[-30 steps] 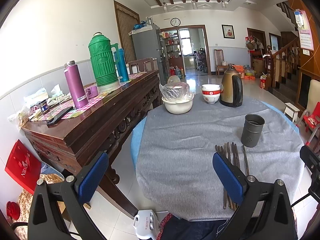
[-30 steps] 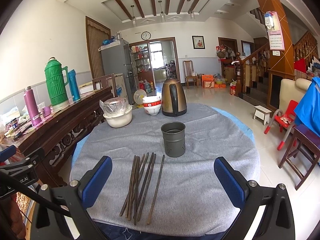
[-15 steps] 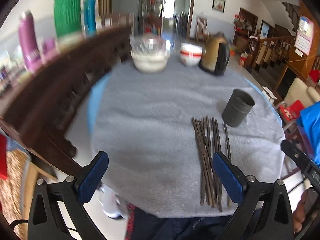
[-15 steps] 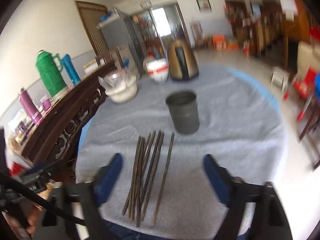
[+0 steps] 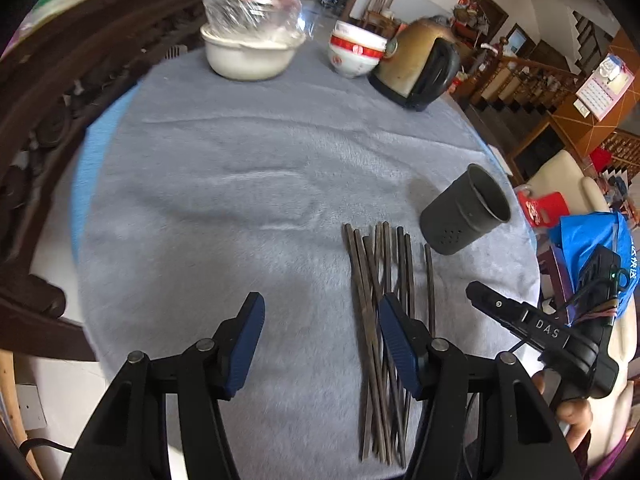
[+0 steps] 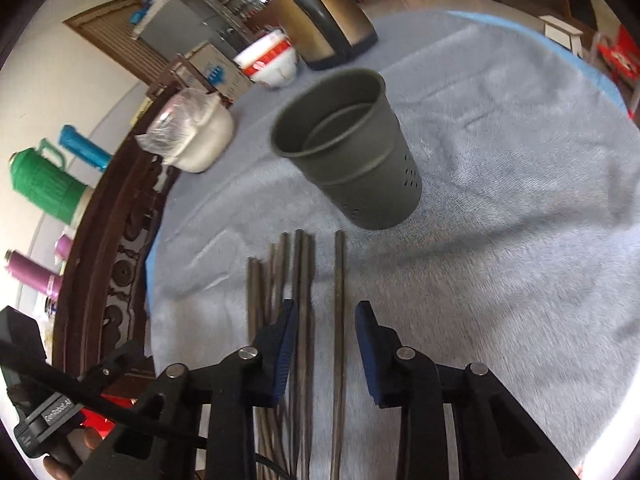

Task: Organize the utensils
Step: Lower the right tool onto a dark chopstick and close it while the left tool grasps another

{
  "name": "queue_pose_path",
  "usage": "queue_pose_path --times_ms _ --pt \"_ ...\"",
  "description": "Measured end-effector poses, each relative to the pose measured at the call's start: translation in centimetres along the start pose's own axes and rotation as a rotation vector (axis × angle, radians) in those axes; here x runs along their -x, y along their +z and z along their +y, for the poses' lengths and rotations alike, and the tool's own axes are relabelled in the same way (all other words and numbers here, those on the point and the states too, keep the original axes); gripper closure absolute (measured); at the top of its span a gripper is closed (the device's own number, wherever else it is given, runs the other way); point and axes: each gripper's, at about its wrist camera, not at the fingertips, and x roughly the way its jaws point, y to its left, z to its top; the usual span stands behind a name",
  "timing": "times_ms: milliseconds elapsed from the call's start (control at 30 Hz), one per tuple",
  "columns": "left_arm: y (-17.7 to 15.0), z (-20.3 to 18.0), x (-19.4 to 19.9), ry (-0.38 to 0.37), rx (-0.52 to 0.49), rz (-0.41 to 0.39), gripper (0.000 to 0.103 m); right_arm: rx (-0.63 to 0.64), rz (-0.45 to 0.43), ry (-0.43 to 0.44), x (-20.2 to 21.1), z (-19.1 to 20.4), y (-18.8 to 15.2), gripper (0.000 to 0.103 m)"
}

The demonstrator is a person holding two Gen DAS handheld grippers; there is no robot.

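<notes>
Currently my right gripper [image 6: 326,322], jaws open, straddles one lone chopstick [image 6: 339,280]; left gripper [image 5: 320,316] open beside the bundle [image 5: 376,272].

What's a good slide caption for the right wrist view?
Open right gripper straddling a lone chopstick below the grey utensil holder.

A carved dark-wood sideboard [image 5: 60,92] flanks the grey-clothed counter [image 5: 240,168]; wooden staircase [image 5: 532,80] (sunlit) rises beyond, white walls [image 6: 92,92].
</notes>
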Motion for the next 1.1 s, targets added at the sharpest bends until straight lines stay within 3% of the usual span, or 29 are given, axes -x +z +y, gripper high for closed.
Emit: queue_pose_path --times_ms 300,400,633,800,1100 --pt "3.3 -0.2 -6.8 -0.028 0.068 0.146 0.042 -0.016 0.062 -0.011 -2.8 -1.0 2.0 0.070" --pt "3.4 -0.4 -8.1 -0.029 0.083 0.189 0.048 -0.030 0.089 -0.012 -3.7 -1.1 2.1 0.072" --pt "3.0 -1.1 -9.4 -0.040 0.085 0.226 0.050 -0.023 0.120 -0.034 -5.3 -1.2 1.6 0.081" --pt "2.6 -1.1 -10.5 -0.039 0.081 0.249 0.071 -0.009 0.110 -0.028 -5.2 -1.5 1.6 0.085" --pt "3.4 2.6 -9.4 -0.065 0.112 0.282 0.072 -0.019 0.104 -0.065 -3.8 -2.9 2.1 0.085"
